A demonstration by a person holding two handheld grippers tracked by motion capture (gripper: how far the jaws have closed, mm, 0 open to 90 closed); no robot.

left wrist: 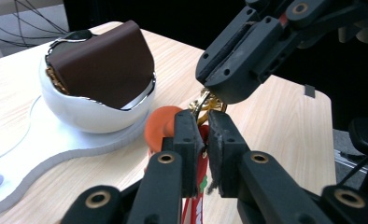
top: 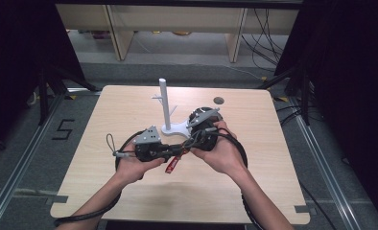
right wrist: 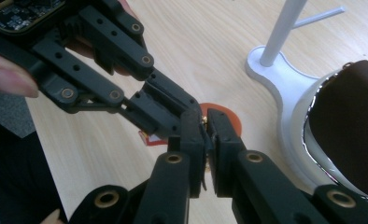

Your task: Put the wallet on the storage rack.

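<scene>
Both grippers meet over the table: the left gripper [left wrist: 200, 135] has its 2 jaws clamped on the red keychain [left wrist: 159, 128], whose gold ring [left wrist: 205, 103] the right gripper [right wrist: 205, 133] pinches.

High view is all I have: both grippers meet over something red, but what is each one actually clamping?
Observer: The left gripper is shut on a red strap; its own view shows the pads pressing it.
Operator: And the right?
Observer: The right gripper is shut on the gold ring at the strap's top end.
Operator: What sits behind my right hand?
Observer: A white bowl with a brown wallet propped inside, sticking out above the rim.
</scene>
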